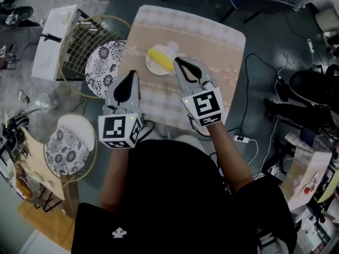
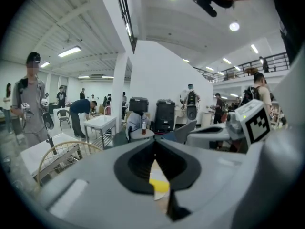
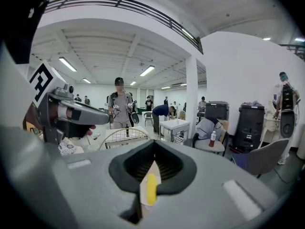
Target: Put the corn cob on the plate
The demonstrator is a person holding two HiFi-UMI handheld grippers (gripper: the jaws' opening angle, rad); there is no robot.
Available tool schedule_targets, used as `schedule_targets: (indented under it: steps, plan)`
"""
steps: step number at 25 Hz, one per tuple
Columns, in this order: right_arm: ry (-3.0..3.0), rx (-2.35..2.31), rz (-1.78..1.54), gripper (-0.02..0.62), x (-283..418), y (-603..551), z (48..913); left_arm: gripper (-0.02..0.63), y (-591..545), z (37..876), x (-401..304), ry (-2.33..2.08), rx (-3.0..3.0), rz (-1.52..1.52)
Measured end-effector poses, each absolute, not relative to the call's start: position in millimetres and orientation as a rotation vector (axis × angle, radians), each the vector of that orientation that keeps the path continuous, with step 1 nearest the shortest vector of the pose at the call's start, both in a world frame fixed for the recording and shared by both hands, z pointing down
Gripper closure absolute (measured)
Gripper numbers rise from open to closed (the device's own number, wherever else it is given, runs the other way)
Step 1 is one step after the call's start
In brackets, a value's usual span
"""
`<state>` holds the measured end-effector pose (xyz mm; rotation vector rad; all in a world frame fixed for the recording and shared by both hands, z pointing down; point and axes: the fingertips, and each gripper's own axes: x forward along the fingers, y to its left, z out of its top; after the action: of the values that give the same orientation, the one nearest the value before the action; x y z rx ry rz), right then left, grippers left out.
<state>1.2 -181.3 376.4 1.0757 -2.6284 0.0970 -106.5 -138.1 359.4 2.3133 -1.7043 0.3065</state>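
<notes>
Corn cob (image 1: 159,59) lies on the small white plate (image 1: 153,70) at the far middle of the tabletop (image 1: 212,46), its long axis running far left to near right. The right hand-held gripper (image 1: 177,61), jaws together and empty, hangs just right of the cob's near end. The left hand-held gripper (image 1: 134,74), likewise closed on nothing, is farther off, near left. Nothing stands between.

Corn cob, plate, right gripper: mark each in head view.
corn cob (image 1: 159,59), head view, middle of cob.
plate (image 1: 153,69), head view, bare lower-left rim.
right gripper (image 1: 177,61), head view, closed jaw tips.
</notes>
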Motion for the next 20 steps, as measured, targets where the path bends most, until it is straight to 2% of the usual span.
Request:
schedule_targets:
  steps: [20]
  plan:
    - [-2.77, 1.016, 0.026, 0.592, -28.8, -152.3, 324.4, 0.597, -105.6, 340.6, -131.3, -1.825, 2.288, 0.305]
